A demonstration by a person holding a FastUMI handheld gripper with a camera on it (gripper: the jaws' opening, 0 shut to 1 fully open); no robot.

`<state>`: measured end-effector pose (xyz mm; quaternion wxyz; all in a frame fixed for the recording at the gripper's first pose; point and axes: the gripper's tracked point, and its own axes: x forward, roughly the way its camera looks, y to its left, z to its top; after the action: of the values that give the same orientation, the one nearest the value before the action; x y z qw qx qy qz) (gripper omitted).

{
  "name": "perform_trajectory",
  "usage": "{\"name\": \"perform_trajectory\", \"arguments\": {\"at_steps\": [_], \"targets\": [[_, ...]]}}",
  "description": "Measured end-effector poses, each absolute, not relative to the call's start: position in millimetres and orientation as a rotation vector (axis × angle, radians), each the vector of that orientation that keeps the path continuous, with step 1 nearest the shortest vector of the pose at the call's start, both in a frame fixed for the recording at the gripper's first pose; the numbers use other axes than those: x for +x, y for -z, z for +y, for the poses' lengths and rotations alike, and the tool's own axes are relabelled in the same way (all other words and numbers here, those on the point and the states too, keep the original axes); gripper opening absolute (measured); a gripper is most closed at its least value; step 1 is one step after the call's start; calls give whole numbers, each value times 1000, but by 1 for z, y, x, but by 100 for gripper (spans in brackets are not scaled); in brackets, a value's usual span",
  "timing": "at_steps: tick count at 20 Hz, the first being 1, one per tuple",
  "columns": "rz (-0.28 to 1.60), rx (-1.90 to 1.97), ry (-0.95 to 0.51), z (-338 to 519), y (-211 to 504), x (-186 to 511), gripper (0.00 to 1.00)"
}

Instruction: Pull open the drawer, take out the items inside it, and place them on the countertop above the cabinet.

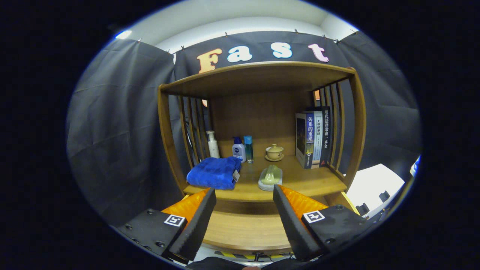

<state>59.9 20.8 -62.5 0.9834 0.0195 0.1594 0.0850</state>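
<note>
Claw (244, 195) wide open, nothing held, fingers (195, 221) spread apart and hovering in front of wooden cabinet (167, 142), just above the open wooden drawer (245, 228); the visible part of the drawer floor between the fingers is bare wood

Bench (300, 183) = wooden countertop of the cabinet, under a wooden top shelf, slatted wooden sides left and right, solid wood back panel

Folded blue fluffy towel (214, 172) with small tag at front-left part of bench, near left edge, just beyond left finger

Pale green soap bar on grey oval dish (270, 177) near front edge, about centre, just beyond right fingertip, apart from towel

Along back edge: white pump bottle (213, 144) at back-left corner by the slats; white bottle with blue cap (238, 149) next to it, right behind towel; clear blue-capped slim bottle (248, 149) just beside that, touching or nearly so, cannot tell; beige lidded ceramic cup on saucer (275, 152) right of bottles, behind soap dish, apart from it

Upright row of books (313, 138), dark and blue spines, standing at right side of bench against right slats

Dark cloth booth wall (112, 142) behind and around cabinet, white surface (371, 183) off to the right beyond cabinet

Yellow-black striped tape (240, 256) strip low under the drawer front
</note>
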Motion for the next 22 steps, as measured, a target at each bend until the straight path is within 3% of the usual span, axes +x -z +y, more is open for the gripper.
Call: {"name": "perform_trajectory", "arguments": {"at_steps": [9, 22], "targets": [[230, -4, -131, 14, 103, 18, 98], [254, 10, -104, 11, 171, -11, 98]]}}
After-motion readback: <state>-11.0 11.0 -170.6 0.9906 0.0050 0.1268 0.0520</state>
